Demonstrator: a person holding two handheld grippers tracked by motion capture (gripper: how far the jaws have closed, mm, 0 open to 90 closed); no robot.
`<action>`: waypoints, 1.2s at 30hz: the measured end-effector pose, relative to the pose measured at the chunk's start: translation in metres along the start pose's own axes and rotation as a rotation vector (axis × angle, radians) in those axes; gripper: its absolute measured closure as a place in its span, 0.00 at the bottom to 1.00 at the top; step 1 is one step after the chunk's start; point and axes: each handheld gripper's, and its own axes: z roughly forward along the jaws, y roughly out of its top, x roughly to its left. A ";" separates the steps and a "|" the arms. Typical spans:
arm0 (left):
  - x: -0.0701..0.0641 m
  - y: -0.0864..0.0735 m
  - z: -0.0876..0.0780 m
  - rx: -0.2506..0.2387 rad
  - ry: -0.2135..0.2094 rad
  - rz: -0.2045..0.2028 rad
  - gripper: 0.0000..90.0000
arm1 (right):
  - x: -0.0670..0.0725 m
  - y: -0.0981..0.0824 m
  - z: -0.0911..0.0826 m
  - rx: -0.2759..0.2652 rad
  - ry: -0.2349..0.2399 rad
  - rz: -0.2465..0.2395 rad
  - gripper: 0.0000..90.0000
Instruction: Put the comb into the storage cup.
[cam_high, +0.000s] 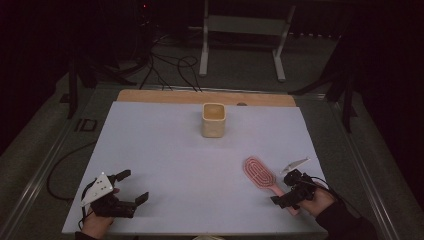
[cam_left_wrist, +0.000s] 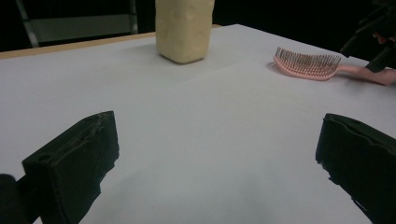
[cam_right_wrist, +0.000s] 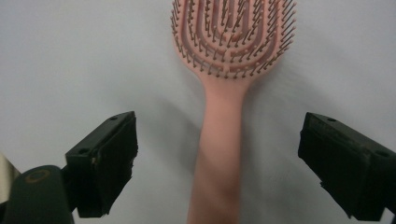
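A pink hairbrush (cam_high: 259, 172) lies bristles up on the white table sheet (cam_high: 165, 150), its handle pointing toward the near right. My right gripper (cam_high: 285, 189) straddles that handle, open. In the right gripper view the handle (cam_right_wrist: 219, 154) runs up between the two wide-apart jaws, with a gap on each side. The left gripper view catches the brush (cam_left_wrist: 308, 65) side-on, with the right gripper (cam_left_wrist: 373, 42) over its handle. At the near left, my left gripper (cam_high: 134, 186) rests open with nothing between its jaws. A cream cup (cam_high: 214, 120) stands upright at the back centre.
A bare wooden strip (cam_high: 200, 96) edges the table's far side. On the floor beyond are cables (cam_high: 175, 65) and a white metal frame (cam_high: 205, 40). Open sheet lies between the cup (cam_left_wrist: 183, 30) and both grippers.
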 end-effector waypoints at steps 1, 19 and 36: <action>0.000 0.000 0.000 0.001 0.000 0.001 0.00 | 0.000 0.001 0.000 0.008 -0.001 -0.002 0.14; 0.000 0.000 0.000 0.002 -0.003 0.000 0.00 | -0.001 0.021 0.003 0.051 0.039 0.037 0.21; 0.000 0.000 0.000 0.002 -0.005 0.000 0.00 | -0.007 0.022 0.012 0.110 0.027 0.076 0.58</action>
